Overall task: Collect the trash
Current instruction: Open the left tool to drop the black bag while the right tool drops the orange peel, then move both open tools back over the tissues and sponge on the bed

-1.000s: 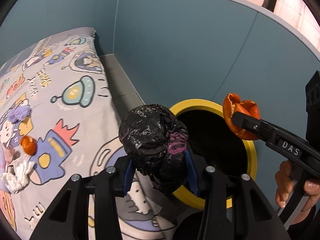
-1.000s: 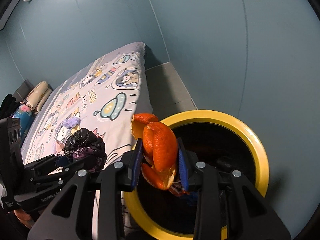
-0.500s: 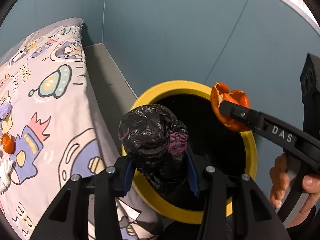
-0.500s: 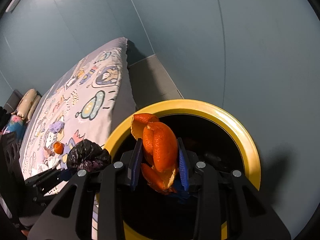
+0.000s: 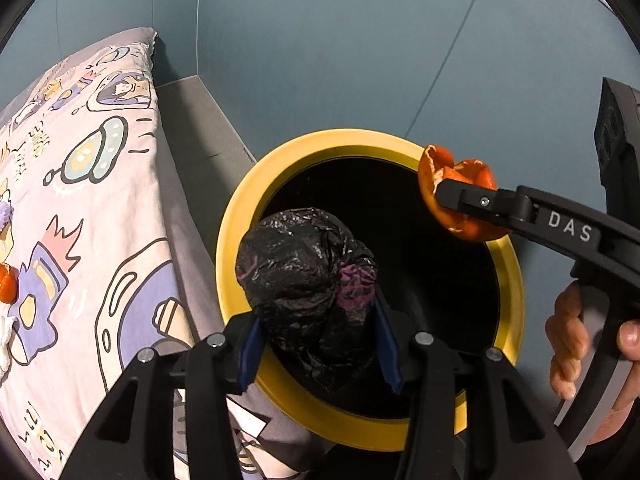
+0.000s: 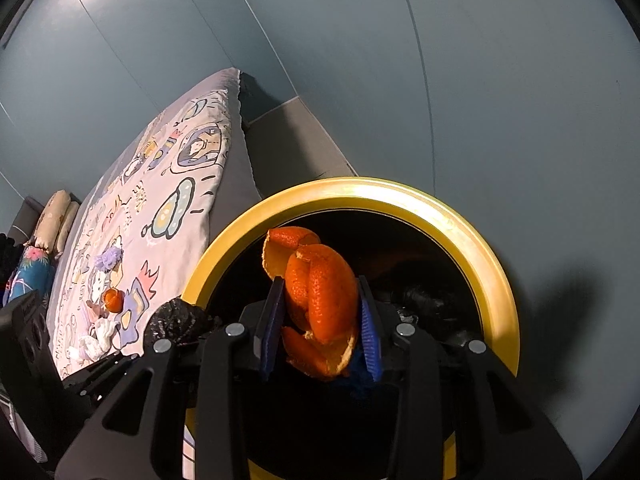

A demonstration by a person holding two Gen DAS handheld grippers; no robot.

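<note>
Peel [image 6: 320, 300], a curled orange piece, stands upright between the blue pads of the right gripper [image 6: 320, 320], low in the middle of the right wrist frame and straight over the dark mouth of the yellow-rimmed bin [image 6: 460, 220]. These jaws have just been opening a little, yet the peel has not dropped. Likewise the crumpled black bag [image 5: 308, 276] sits in the left gripper [image 5: 316, 336], lower centre of the left wrist frame, over the bin's near-left rim; its jaws too have just eased apart around it. Both loads hang above the opening, so release alone should drop them in; the peel is more central. More peel [image 5: 6, 284] and tissue remain on the bed [image 5: 100, 184] at frame left.
</note>
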